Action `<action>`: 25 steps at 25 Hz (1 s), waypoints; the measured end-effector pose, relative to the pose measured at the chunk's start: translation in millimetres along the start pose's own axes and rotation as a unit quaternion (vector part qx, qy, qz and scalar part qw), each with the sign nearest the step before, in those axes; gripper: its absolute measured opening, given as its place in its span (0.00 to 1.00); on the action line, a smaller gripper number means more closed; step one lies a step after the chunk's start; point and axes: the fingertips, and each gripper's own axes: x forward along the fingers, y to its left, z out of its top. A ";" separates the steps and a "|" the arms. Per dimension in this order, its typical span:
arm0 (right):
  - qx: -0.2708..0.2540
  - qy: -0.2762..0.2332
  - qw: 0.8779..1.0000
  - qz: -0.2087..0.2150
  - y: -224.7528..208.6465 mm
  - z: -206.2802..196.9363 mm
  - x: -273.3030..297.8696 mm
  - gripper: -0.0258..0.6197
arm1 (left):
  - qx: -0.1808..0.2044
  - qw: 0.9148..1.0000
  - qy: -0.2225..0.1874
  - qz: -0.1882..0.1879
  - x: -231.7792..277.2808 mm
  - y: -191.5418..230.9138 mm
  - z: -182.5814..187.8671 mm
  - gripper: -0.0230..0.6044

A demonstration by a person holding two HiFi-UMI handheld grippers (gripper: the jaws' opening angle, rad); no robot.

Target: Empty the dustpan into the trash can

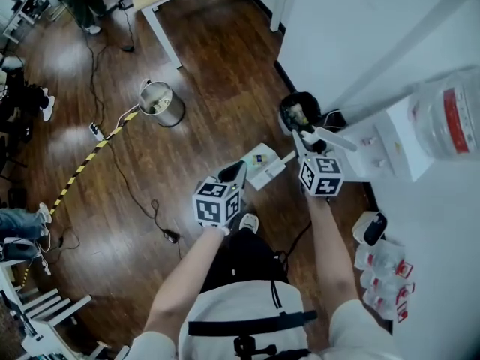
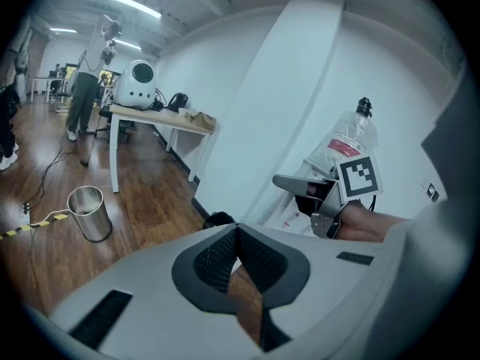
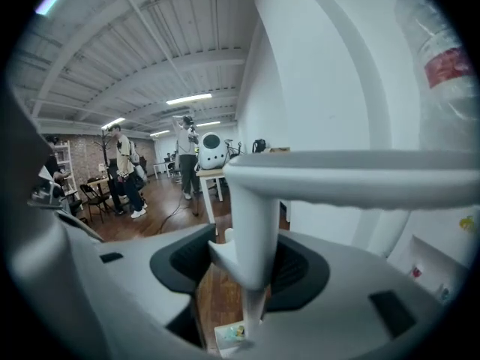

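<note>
Right gripper [image 3: 244, 265] is clamped on the dustpan [image 1: 261, 163] handle [image 3: 251, 216]; the pan hangs below those jaws, open face up, handle running steeply up thru them. Left gripper [image 2: 236, 231] jaws closed, empty, pan just ahead. Bottle [image 1: 450, 111] w/ red label (print unreadable). Black bin [image 1: 298, 112] sits beyond the right jaws.

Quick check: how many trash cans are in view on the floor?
2. A silver metal can stands on the open wood floor; a black one sits against the white wall. Others may be hidden.
</note>
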 end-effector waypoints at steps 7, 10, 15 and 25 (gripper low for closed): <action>-0.046 -0.011 0.998 0.049 56.6 41.2 0.7 0.37 | -0.018 0.999 -0.017 0.023 -37.7 40.5 15.3 0.03; -0.059 -0.010 0.996 0.067 76.4 54.5 7.2 0.37 | -0.021 0.999 -0.020 0.024 -49.2 61.8 22.3 0.03; -0.076 -0.008 0.993 0.090 105.1 88.0 30.6 0.37 | -0.016 0.999 -0.016 0.023 -58.6 99.6 43.1 0.03; -0.125 -0.049 0.980 0.145 177.1 201.9 95.5 0.37 | -0.016 0.998 -0.052 0.043 -103.4 197.6 107.6 0.03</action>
